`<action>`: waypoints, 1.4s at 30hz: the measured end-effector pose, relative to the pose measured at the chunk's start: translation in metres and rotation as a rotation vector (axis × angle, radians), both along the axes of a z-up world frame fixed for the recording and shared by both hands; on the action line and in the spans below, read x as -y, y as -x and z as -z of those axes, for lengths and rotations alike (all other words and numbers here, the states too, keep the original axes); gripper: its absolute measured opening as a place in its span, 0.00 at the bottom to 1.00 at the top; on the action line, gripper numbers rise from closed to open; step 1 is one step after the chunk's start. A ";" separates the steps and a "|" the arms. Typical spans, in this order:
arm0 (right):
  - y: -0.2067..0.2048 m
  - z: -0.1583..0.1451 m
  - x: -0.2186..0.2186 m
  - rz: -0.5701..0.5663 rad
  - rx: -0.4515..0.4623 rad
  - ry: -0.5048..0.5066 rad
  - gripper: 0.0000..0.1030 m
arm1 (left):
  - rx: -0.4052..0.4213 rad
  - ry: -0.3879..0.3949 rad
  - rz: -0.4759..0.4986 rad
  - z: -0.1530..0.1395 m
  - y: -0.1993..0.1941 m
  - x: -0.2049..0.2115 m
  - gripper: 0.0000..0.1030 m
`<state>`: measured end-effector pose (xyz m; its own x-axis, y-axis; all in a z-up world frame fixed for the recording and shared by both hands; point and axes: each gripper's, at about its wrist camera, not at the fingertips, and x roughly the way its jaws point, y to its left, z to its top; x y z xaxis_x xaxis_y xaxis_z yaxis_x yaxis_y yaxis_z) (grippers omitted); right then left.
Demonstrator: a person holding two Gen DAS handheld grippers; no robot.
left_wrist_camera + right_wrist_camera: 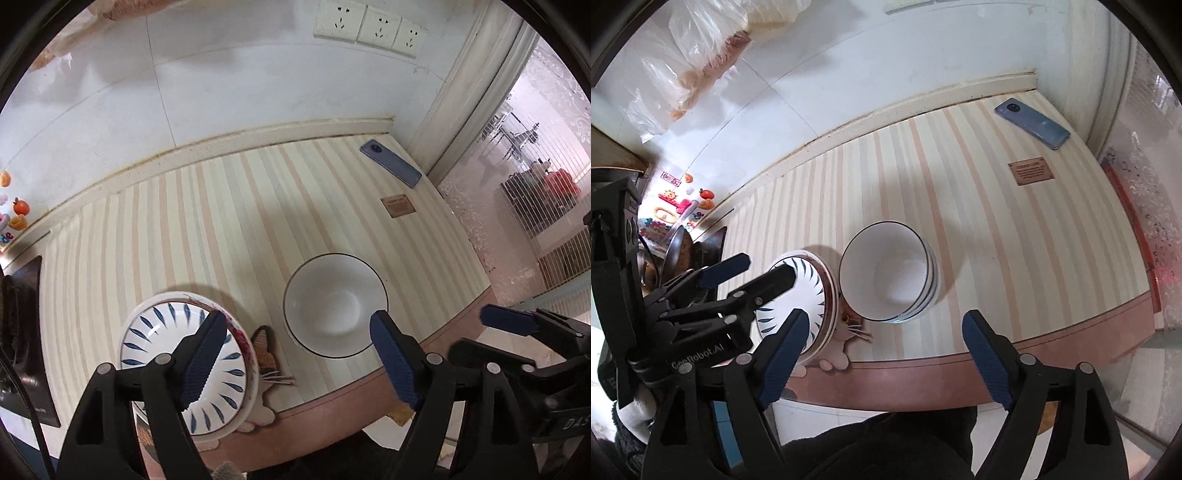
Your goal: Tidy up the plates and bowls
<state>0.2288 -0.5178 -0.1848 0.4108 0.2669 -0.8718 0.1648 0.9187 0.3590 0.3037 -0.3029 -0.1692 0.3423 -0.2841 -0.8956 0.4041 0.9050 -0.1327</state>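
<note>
A white bowl with blue leaf marks sits nested on red-flowered dishes at the front left of the striped mat. To its right stands a plain white bowl with a thin dark rim; in the right wrist view it tops a short stack of bowls. My left gripper hangs open above the front edge, its left finger over the leaf bowl, holding nothing. My right gripper is open in front of the white stack, also holding nothing. The left gripper hovers over the leaf bowl's left side.
A blue phone and a brown label lie at the far right of the mat. A cat-shaped mat lies under the leaf bowl. Dark cookware stands left. Wall sockets and a plastic bag are behind.
</note>
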 end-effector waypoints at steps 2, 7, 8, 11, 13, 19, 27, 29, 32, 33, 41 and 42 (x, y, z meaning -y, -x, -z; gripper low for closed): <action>0.004 -0.004 0.000 0.004 0.016 0.006 0.88 | 0.006 0.006 -0.002 -0.002 0.001 -0.002 0.80; 0.005 -0.002 0.005 0.010 0.013 0.006 0.90 | -0.020 0.035 -0.003 0.001 -0.004 -0.004 0.85; 0.003 0.001 0.007 0.014 0.010 0.002 0.91 | -0.031 0.044 -0.001 0.003 -0.007 -0.003 0.85; -0.006 0.020 0.012 0.014 -0.017 -0.032 0.91 | -0.091 0.057 0.001 0.021 -0.018 -0.001 0.85; -0.015 0.038 0.017 0.012 -0.046 -0.080 0.91 | -0.156 0.059 -0.009 0.041 -0.030 0.002 0.85; -0.046 0.107 0.027 0.026 -0.157 -0.203 0.91 | -0.276 0.024 -0.006 0.095 -0.060 0.013 0.85; -0.070 0.179 0.030 0.038 -0.265 -0.325 0.91 | -0.404 0.011 0.019 0.142 -0.091 0.034 0.85; -0.076 0.191 0.031 0.042 -0.284 -0.362 0.91 | -0.446 0.016 0.021 0.155 -0.099 0.038 0.85; -0.080 0.204 0.032 0.051 -0.296 -0.407 0.90 | -0.499 0.038 0.033 0.168 -0.104 0.042 0.76; -0.082 0.208 0.033 0.053 -0.301 -0.416 0.90 | -0.509 0.042 0.037 0.170 -0.104 0.043 0.75; -0.097 0.231 0.030 0.050 -0.344 -0.478 0.58 | -0.595 0.169 0.030 0.176 -0.105 0.042 0.55; -0.099 0.231 0.031 0.051 -0.344 -0.484 0.58 | -0.589 0.167 0.032 0.175 -0.104 0.042 0.55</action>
<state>0.3278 -0.5489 -0.4159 0.1492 0.6545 -0.7412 0.3851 0.6519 0.6532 0.4076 -0.3447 -0.3443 -0.2075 -0.4387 -0.8744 0.2465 0.8415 -0.4807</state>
